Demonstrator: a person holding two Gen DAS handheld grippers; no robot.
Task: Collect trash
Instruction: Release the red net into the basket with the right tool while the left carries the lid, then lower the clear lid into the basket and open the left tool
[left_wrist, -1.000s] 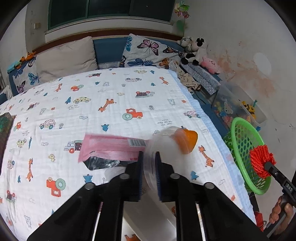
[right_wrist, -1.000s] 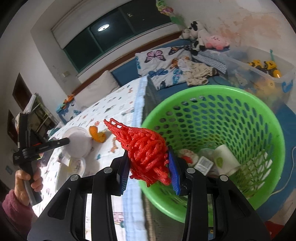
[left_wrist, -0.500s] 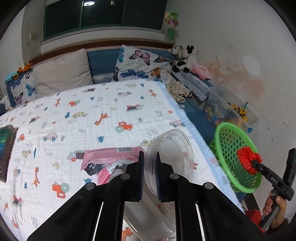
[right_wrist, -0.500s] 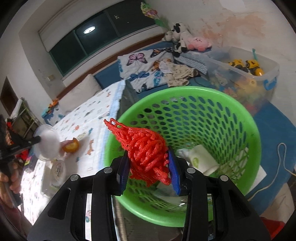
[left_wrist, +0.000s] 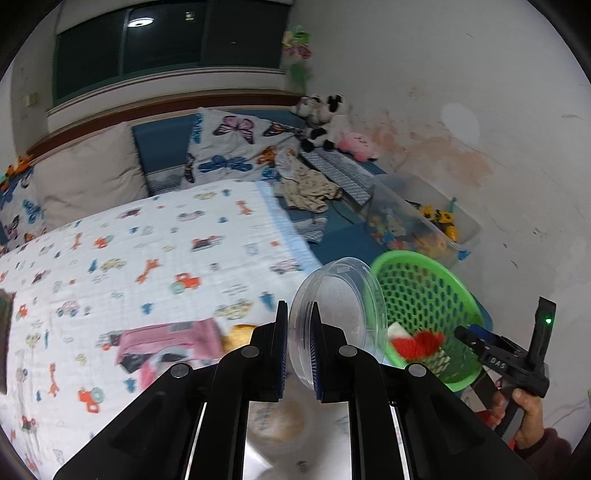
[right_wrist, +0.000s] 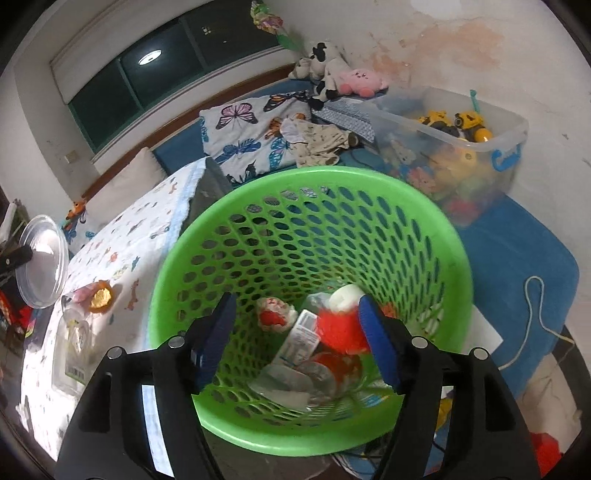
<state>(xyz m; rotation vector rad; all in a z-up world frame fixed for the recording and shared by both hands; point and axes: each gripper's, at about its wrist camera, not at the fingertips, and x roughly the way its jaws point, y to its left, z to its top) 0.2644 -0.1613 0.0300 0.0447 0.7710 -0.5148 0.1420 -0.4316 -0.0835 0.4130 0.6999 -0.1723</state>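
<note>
The left gripper (left_wrist: 298, 345) is clamped on a clear plastic lid's (left_wrist: 338, 295) rim. The right gripper's (right_wrist: 295, 328) jaws have just been opening, nothing between them; the red mesh (right_wrist: 341, 330) (blurred) lies inside the green basket (right_wrist: 229, 236).

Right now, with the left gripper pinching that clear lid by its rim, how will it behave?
The clear lid looks thin and empty, so probably light. Its smooth plastic, pinched only at the rim by the left gripper, may slip or pivot. It likely flexes rather than cracks.
</note>
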